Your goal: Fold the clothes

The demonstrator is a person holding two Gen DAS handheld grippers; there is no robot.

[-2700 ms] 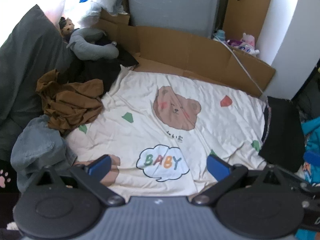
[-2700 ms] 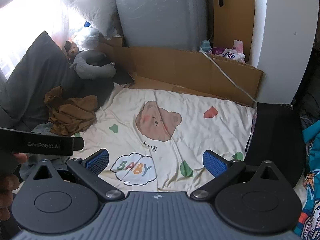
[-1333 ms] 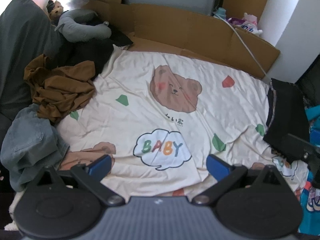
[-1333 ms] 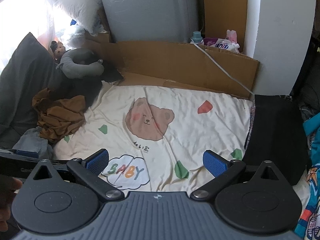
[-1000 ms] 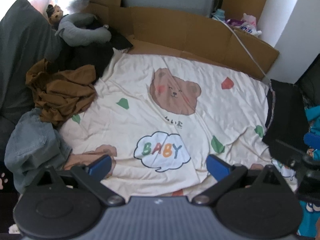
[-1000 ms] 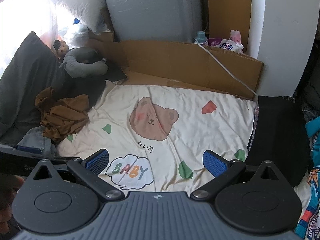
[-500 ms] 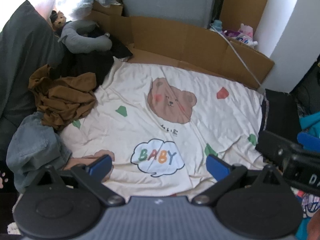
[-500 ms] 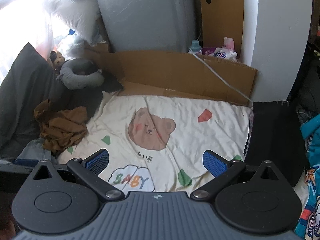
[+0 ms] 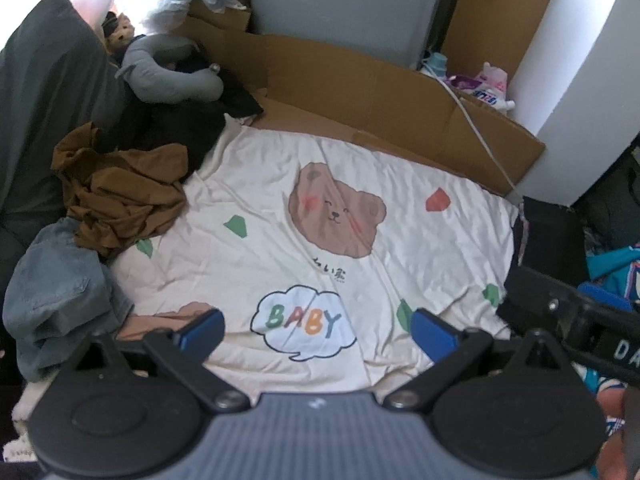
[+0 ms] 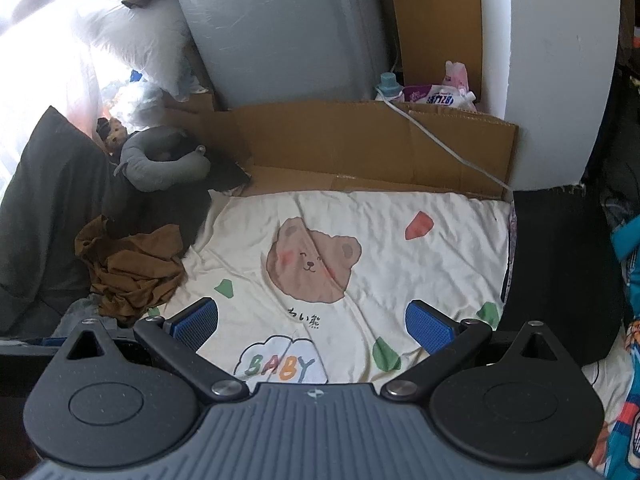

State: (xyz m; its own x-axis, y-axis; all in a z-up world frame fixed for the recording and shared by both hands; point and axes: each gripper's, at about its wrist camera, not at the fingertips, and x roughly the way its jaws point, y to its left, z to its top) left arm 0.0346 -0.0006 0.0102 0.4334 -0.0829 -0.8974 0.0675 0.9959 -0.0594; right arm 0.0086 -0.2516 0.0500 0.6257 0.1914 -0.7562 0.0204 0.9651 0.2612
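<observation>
Two crumpled garments are heaped ahead and left of both tongs: one brown garment (image 9: 120,196), one grey-blue garment (image 9: 56,292) nearer. Left tongs (image 9: 316,330) and right tongs (image 10: 312,322) are held wide apart, empty, above one bear-printed sheet (image 9: 420,240).

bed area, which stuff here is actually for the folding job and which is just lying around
For the job:
- brown garment, crumpled
- blue-grey garment, crumpled
- black garment, lying flat
- left gripper and right gripper, jaws open, empty

Lying about:
- bear sheet
- grey neck pillow
- small plush toy
- cardboard
- detergent pouch
</observation>
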